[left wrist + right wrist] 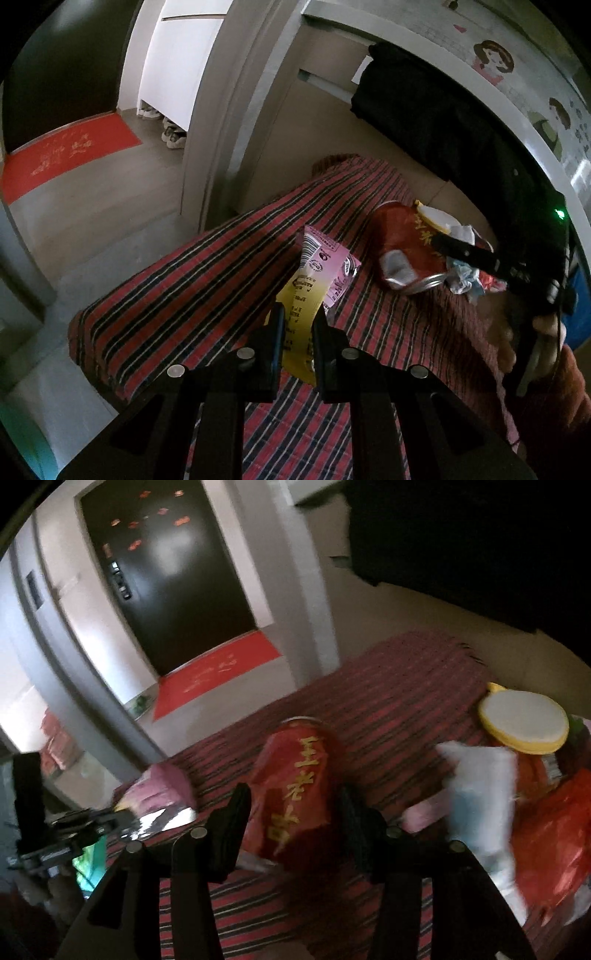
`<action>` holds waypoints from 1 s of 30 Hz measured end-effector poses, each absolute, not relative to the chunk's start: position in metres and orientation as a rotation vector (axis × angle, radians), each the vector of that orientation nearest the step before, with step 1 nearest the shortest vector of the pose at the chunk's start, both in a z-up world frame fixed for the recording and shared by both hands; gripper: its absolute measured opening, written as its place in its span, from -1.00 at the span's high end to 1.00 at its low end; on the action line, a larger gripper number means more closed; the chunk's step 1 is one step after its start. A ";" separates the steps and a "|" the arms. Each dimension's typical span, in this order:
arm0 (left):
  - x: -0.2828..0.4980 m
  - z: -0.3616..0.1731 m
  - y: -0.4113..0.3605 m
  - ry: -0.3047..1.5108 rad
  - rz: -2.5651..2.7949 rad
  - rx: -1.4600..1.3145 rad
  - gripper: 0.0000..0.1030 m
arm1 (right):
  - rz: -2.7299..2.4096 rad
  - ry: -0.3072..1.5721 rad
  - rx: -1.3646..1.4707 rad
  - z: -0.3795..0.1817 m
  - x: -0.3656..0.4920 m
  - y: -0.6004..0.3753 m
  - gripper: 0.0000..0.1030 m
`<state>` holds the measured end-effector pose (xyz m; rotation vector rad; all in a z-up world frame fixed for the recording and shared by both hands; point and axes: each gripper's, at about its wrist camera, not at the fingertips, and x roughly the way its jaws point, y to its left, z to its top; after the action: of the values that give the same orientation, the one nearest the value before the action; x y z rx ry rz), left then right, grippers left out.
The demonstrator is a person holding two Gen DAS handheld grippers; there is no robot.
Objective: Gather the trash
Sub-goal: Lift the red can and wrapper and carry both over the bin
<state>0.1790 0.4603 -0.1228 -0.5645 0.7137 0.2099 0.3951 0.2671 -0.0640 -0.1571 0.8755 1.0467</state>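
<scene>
Evidently two pieces of trash are being taken at once. The wrapper point(314, 280), pink and yellow, sits pinched between the closed fingers of the left gripper point(298, 314), its far end sticking out ahead over the striped cloth point(177, 295). The dented red can point(295, 786) lies between the spread fingers of the right gripper point(291, 805), which brackets it but does not look clamped yet. Just to the right of that gripper lie a yellow-rimmed lid point(524, 720), white paper point(480, 797) and a red bag point(550, 834). Next, the right gripper likely needs to squeeze the can firmly, since its crushed side may slip, then lift.
</scene>
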 end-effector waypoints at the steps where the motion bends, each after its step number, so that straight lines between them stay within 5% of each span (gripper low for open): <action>1: 0.178 -0.123 0.460 0.711 0.215 -0.568 0.72 | 1.052 0.873 -0.156 -0.064 0.391 0.269 0.07; 14: 0.162 -0.122 0.474 0.691 0.240 -0.586 0.72 | 1.089 1.067 0.013 -0.110 0.416 0.325 -0.15; 17: 0.160 -0.122 0.477 0.686 0.246 -0.596 0.72 | 1.130 1.047 0.009 -0.111 0.411 0.330 0.17; 30: 0.178 -0.101 0.419 0.650 0.128 -0.534 0.72 | 0.927 0.911 -0.066 -0.055 0.359 0.225 0.19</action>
<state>0.1782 0.4195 -0.1013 -0.5344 0.6499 0.1280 0.3591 0.2251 -0.0554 -0.0662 0.9111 0.9273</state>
